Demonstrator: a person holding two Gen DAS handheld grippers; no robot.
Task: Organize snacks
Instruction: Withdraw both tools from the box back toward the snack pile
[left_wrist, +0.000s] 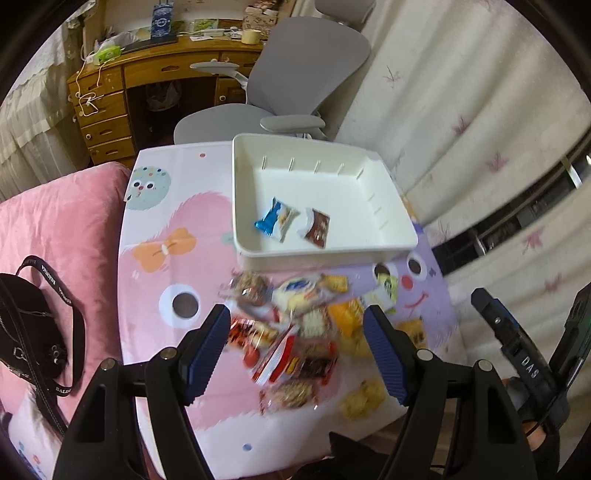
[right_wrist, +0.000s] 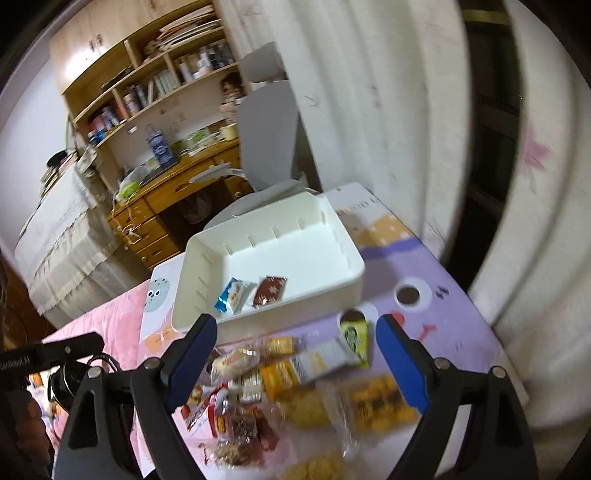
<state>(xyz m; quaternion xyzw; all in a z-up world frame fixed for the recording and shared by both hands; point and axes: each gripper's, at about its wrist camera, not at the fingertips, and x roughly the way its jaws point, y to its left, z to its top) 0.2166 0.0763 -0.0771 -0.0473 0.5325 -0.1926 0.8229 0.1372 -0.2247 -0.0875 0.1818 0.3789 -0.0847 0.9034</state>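
A white tray (left_wrist: 325, 255) (right_wrist: 280, 318) stands at the far side of the cartoon tablecloth (left_wrist: 166, 240). Two wrapped snacks lie in it: a blue-and-white packet (left_wrist: 276, 220) (right_wrist: 232, 295) and a brown packet (left_wrist: 316, 227) (right_wrist: 270, 291). In front of the tray is a loose pile of snack packets (left_wrist: 295, 332) (right_wrist: 295, 387), blurred by motion. My left gripper (left_wrist: 296, 314) hangs open above the pile, nothing between its blue pads. My right gripper (right_wrist: 296, 321) is also open and holds nothing, over the pile's right part near a yellow-green packet (right_wrist: 355, 339).
A grey office chair (left_wrist: 295, 74) and a wooden desk (left_wrist: 110, 110) stand beyond the table. Pink bedding (left_wrist: 55, 229) with a black bag (left_wrist: 26, 332) lies to the left. A pale curtain (left_wrist: 461, 110) hangs close on the right.
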